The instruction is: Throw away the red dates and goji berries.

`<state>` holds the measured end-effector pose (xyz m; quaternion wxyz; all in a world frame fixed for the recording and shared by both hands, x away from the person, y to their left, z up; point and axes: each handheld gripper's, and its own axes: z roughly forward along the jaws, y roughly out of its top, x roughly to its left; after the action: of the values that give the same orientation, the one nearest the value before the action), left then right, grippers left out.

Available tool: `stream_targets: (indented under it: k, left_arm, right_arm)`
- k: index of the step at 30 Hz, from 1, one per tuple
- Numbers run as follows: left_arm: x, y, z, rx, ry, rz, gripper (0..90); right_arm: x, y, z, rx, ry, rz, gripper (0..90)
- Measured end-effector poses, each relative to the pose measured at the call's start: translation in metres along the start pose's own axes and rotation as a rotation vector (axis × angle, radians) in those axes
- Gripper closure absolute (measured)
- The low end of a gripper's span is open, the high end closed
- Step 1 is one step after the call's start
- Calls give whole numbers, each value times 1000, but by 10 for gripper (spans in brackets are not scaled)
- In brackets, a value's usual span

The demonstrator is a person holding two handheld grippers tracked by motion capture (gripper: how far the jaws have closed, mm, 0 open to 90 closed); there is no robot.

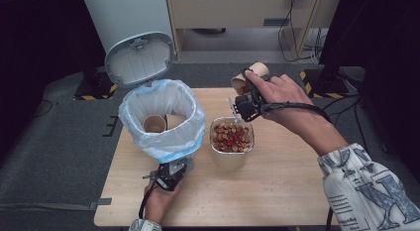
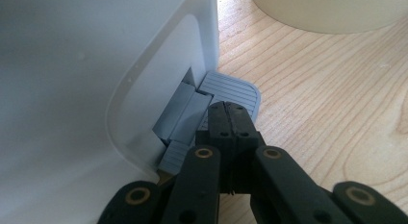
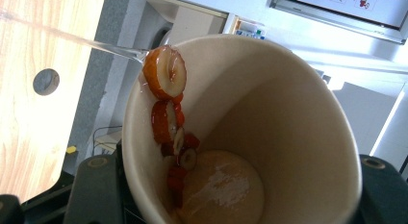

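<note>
A white pedal bin [image 1: 171,142] with a plastic liner stands on the table, its lid [image 1: 139,60] tipped up and back. Paper cups [image 1: 154,124] lie inside it. My left gripper [image 1: 177,169] is at the bin's base. In the left gripper view it [image 2: 230,113] is shut, with its tips resting on the grey pedal [image 2: 235,89]. My right gripper [image 1: 246,87] is shut on a tilted paper cup [image 1: 257,70] held above a clear container [image 1: 230,159] of red fruit slices [image 1: 231,136]. Several slices [image 3: 166,72] cling to the cup's inner wall [image 3: 269,113].
The wooden table [image 1: 277,191] has bare room to the right of the container and along its front edge. Behind it stand a pale cabinet [image 1: 237,13] and dark stands [image 1: 341,37] with cables on the grey floor.
</note>
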<state>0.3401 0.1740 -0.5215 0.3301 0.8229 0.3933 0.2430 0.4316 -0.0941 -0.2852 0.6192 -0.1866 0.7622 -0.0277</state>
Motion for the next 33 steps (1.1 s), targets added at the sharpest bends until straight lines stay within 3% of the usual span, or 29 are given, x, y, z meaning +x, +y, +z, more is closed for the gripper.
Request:
stream_targets:
  k: [4, 6, 7, 9, 10, 11, 13, 15, 17, 19, 24, 26, 33]
  left_arm:
    - [0, 0, 0, -2, 1, -1, 898]
    - [0, 0, 0, -2, -2, -2, 898]
    - [0, 0, 0, -2, -2, -3, 898]
    - [0, 0, 0, -2, -1, -6, 898]
    - [0, 0, 0, -1, -1, -3, 898]
    - [0, 0, 0, -1, -1, -3, 898]
    - [0, 0, 0, -3, -2, -5, 898]
    - [0, 0, 0, 0, -2, -3, 898]
    - [0, 0, 0, -2, 0, -4, 898]
    - [0, 0, 0, -2, 1, -2, 898]
    - [0, 0, 0, -3, -1, -6, 898]
    - [0, 0, 0, -3, -1, -6, 898]
    - [0, 0, 0, -3, -2, -5, 898]
  right_arm:
    - [1, 3, 2, 9, -5, -9, 360]
    - [8, 9, 3, 9, 6, -65, 364]
    - [19, 16, 5, -9, 55, -141, 364]
    - [19, 16, 6, -8, 60, -137, 365]
    - [13, 10, 7, 7, 46, -85, 364]
    - [11, 8, 7, 14, 36, -72, 364]
    - [10, 8, 7, 18, 31, -68, 364]
    - [17, 13, 4, -2, 49, -120, 364]
    - [19, 16, 4, -13, 58, -138, 362]
    - [16, 12, 5, -10, 47, -89, 361]
    - [16, 9, 5, -16, 55, -65, 359]
    - [17, 8, 7, -20, 76, -23, 359]
    - [26, 10, 11, -53, 124, 54, 358]
